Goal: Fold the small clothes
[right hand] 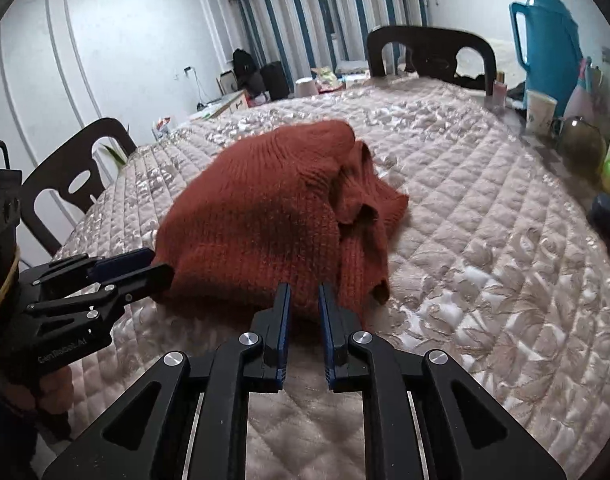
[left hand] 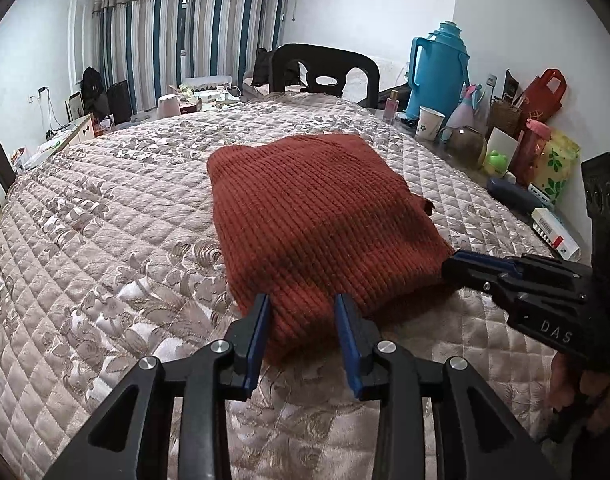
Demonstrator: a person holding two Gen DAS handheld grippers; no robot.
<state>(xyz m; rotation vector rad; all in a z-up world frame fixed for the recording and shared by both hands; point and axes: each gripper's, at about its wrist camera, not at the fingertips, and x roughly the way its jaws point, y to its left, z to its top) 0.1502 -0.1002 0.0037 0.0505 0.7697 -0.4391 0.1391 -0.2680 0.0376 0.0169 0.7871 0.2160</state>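
A rust-red knitted sweater point(left hand: 317, 216) lies folded into a thick rectangle on the quilted cover point(left hand: 105, 240). In the right wrist view the sweater point(right hand: 265, 216) looks bunched, with a loose flap on its right side. My left gripper point(left hand: 303, 304) is open, its blue-padded fingers at the sweater's near edge with the fabric edge between them. My right gripper point(right hand: 304, 294) is open with a narrow gap, at the sweater's near right edge. Each gripper shows in the other's view: the right gripper point(left hand: 465, 264) at the sweater's near right corner, the left gripper point(right hand: 145, 264) at its near left corner.
A blue thermos point(left hand: 439, 68), paper cup point(left hand: 429, 122), glass pot point(left hand: 467, 146), red bag point(left hand: 545, 92) and boxes crowd the right side. Dark chairs stand at the far edge point(left hand: 325, 66) and the left edge point(right hand: 77, 176). Striped curtains point(left hand: 185, 36) hang behind.
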